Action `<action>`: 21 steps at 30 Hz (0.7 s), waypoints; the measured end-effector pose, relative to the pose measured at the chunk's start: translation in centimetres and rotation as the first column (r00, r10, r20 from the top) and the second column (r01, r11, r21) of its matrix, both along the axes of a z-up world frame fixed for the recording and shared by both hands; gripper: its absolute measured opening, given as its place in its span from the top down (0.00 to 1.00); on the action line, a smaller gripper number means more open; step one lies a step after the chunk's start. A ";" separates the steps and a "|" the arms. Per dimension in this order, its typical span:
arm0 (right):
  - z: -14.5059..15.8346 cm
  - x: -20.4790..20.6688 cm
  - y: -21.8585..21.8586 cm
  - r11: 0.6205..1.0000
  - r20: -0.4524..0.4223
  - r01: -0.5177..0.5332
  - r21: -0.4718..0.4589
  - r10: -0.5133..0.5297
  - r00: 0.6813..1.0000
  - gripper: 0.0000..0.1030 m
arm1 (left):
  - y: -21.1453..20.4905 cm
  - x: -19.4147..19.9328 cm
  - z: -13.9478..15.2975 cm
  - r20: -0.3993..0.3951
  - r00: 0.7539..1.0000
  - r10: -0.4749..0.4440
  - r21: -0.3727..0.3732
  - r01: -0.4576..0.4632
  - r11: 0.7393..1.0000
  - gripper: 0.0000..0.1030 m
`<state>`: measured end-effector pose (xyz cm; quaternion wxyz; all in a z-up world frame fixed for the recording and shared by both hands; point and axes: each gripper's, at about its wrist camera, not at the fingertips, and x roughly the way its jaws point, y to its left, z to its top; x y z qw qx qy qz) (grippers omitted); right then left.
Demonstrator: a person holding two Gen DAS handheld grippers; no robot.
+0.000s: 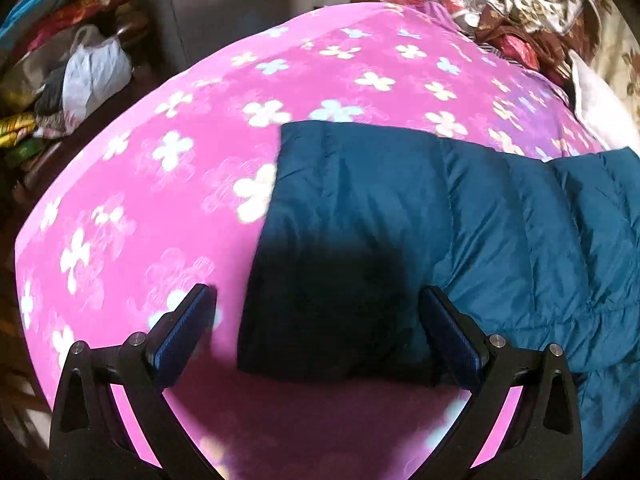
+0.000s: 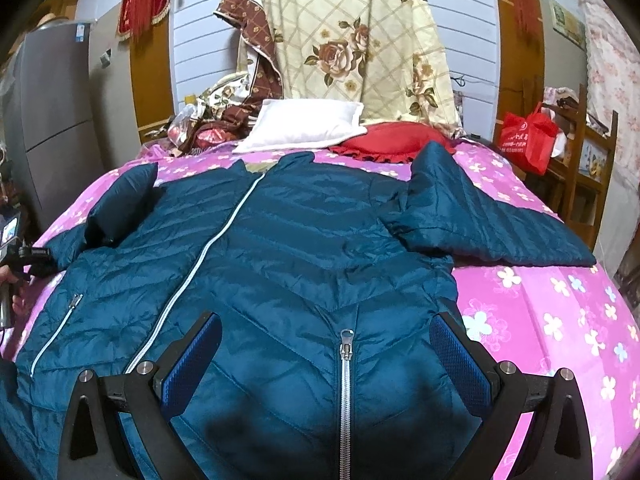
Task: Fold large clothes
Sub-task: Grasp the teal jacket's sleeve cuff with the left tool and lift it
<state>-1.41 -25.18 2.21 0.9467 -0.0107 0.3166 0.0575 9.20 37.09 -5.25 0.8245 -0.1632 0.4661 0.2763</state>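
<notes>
Clearly, a teal quilted jacket (image 2: pixel 304 240) lies front-up across the pink flowered bedspread (image 2: pixel 560 320), its pale zipper (image 2: pixel 200 260) closed and sleeves spread left and right. Left gripper (image 1: pixel 318 320) and right gripper (image 2: pixel 326 344) both hover over it, jaws apart and empty.

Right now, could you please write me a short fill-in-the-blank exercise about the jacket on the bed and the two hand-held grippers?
1. The jacket is coloured ____.
2. The bedsheet under it is pink with a ____ pattern.
3. Behind the collar lie a white pillow and a ____ cushion.
4. The right hand-held gripper and the left hand-held gripper both have jaws that are ____.

Missing words: teal blue; flower; red; open
</notes>
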 end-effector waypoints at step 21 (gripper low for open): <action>-0.2 -0.1 -1.0 0.999 -0.024 0.036 0.013 -0.036 0.999 0.00 | 5.2 -6.7 4.1 0.081 0.991 0.104 0.132 -0.114 0.985 0.90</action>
